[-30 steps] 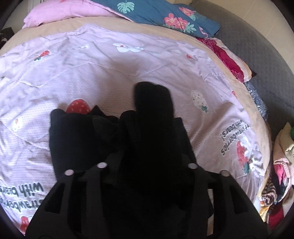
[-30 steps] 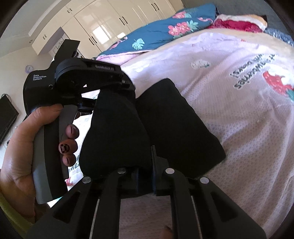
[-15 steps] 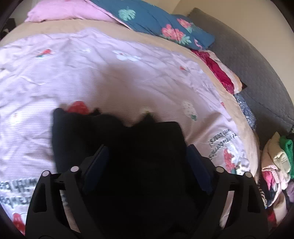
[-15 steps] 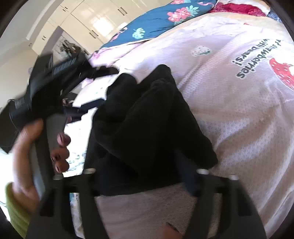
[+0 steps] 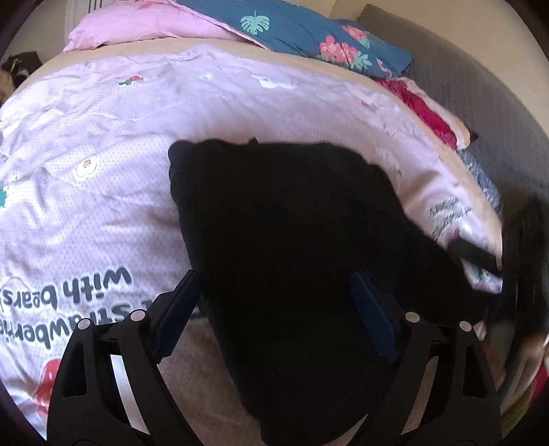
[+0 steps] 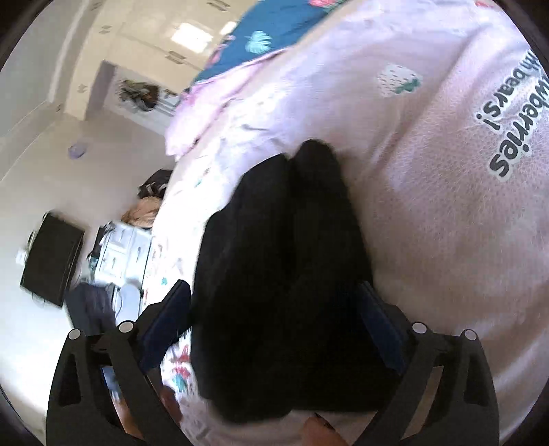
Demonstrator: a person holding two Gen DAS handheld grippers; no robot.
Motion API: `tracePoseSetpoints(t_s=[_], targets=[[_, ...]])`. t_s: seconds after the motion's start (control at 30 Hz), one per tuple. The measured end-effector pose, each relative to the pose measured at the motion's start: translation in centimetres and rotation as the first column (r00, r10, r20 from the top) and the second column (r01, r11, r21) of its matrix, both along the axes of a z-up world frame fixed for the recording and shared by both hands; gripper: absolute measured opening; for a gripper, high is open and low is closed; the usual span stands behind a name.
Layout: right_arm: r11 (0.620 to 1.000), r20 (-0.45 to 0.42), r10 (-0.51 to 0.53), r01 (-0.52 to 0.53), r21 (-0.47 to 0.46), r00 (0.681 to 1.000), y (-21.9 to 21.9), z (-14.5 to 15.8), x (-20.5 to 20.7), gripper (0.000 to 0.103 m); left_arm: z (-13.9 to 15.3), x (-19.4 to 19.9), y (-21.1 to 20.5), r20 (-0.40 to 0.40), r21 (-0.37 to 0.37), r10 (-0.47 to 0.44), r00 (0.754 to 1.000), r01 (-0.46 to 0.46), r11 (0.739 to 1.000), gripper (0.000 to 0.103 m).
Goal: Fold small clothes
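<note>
A folded black garment (image 5: 291, 247) lies flat on the pink strawberry-print bedspread (image 5: 103, 192). My left gripper (image 5: 274, 302) is open, its jaws wide apart on either side of the garment's near end, holding nothing. In the right wrist view the same black garment (image 6: 281, 274) lies folded in two lobes on the bedspread (image 6: 446, 206). My right gripper (image 6: 274, 315) is open too, its jaws spread around the garment's near edge. The right gripper shows as a dark blur at the right edge of the left wrist view (image 5: 525, 267).
A blue floral pillow (image 5: 308, 37) and a pink one (image 5: 147, 27) lie at the head of the bed. A red cloth (image 5: 429, 116) sits at the right edge by a grey sofa (image 5: 480, 96). White wardrobes (image 6: 164, 44) and a black screen (image 6: 51, 257) stand past the bed's left side.
Both grippers were shut on the black garment a second ago and have opened. The garment has dropped and now lies folded flat on the bedspread. Both grippers have pulled apart.
</note>
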State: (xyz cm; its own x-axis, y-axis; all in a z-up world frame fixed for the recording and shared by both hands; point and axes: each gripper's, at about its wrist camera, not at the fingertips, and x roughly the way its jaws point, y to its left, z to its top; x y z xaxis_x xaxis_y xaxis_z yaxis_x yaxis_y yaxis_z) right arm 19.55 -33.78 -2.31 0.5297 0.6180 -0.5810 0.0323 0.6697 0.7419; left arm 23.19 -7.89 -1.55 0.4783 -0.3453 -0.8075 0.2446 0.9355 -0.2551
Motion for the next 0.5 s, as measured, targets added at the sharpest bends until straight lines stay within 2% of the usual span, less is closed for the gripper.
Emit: tracePoseSetpoints(t_s=[0.03, 0.13, 0.17, 0.2, 0.23, 0.27, 0.37, 0.43, 0.5], targets=[[1.0, -0.003, -0.001, 0.001, 0.008, 1.0, -0.1, 0.2, 0.3, 0.093, -0.2, -0.3, -0.1, 0.006, 0.001, 0.001, 1.0, -0.001, 1.0, 0.082], [0.998, -0.014, 0.05, -0.05, -0.048, 0.999, 0.9, 0.7, 1.5, 0.078, -0.1, -0.6, 0.3, 0.007, -0.012, 0.003, 1.0, -0.003, 1.0, 0.082], [0.993, -0.005, 0.075, -0.075, -0.096, 0.997, 1.7, 1.1, 1.9, 0.066, -0.1, -0.6, 0.5, 0.006, -0.015, 0.003, 1.0, -0.003, 1.0, 0.082], [0.984, 0.008, 0.105, -0.103, -0.145, 0.994, 2.6, 1.4, 2.1, 0.037, 0.0, -0.6, 0.6, 0.006, -0.014, 0.0, 1.0, 0.0, 1.0, 0.082], [0.976, 0.022, 0.123, -0.117, -0.184, 0.992, 3.1, 1.4, 2.2, 0.023, 0.2, -0.6, 0.7, 0.008, -0.009, -0.002, 1.0, 0.002, 1.0, 0.082], [0.972, 0.052, 0.145, -0.132, -0.193, 0.988, 3.7, 1.7, 2.1, 0.021, 0.4, -0.7, 0.9, 0.012, -0.003, -0.001, 1.0, 0.002, 1.0, 0.082], [0.981, 0.159, 0.194, -0.187, -0.056, 0.968, 3.9, 3.3, 0.8, 0.02, 1.3, -1.0, 1.3, 0.025, -0.017, 0.001, 1.0, 0.0, 1.0, 0.083], [0.98, 0.214, 0.198, -0.187, -0.071, 0.957, 3.3, 3.9, -0.1, 0.02, 1.3, -1.1, 1.2, 0.011, -0.028, -0.006, 1.0, 0.006, 1.0, 0.084], [0.973, 0.188, 0.196, -0.166, -0.16, 0.962, 2.8, 3.0, -0.1, 0.02, 0.9, -1.2, 0.7, -0.009, -0.017, -0.017, 1.0, 0.017, 1.0, 0.084]])
